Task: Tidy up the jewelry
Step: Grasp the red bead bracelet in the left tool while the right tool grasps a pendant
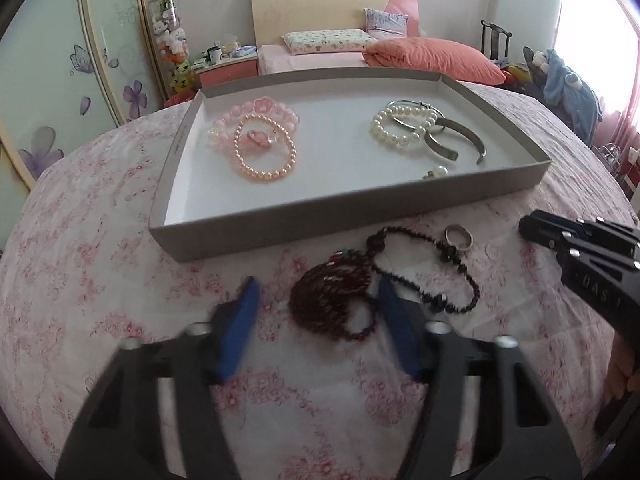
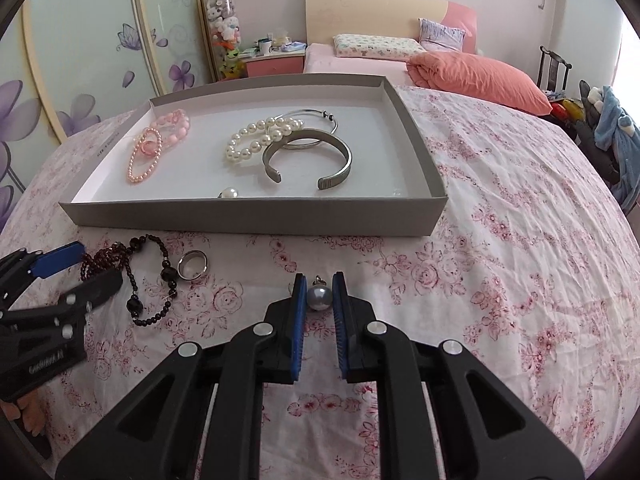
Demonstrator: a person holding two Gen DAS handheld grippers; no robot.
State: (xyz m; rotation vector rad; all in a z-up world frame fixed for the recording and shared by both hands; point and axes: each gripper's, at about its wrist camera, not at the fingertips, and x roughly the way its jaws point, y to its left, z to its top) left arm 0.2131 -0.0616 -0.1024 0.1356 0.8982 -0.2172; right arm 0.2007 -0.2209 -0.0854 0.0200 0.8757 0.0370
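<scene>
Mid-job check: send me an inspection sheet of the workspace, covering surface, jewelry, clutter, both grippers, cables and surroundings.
Surface: floral cloth, wrinkled, under everything.
Job's things, sorted: grey tray holds pink bead bracelets, a white pearl bracelet, a silver cuff, a thin bangle and a loose pearl piece.
Job's things, unsorted: dark red bead string, black bead bracelet and silver ring lie on the cloth before the tray.
Clutter: nothing seen.
Grippers: left gripper straddles the red beads, pads not seen pressing; right gripper shut on a grey pearl pendant.
Cables: nothing seen.
Surroundings: bed with orange pillow, wardrobe doors with flower pattern.
</scene>
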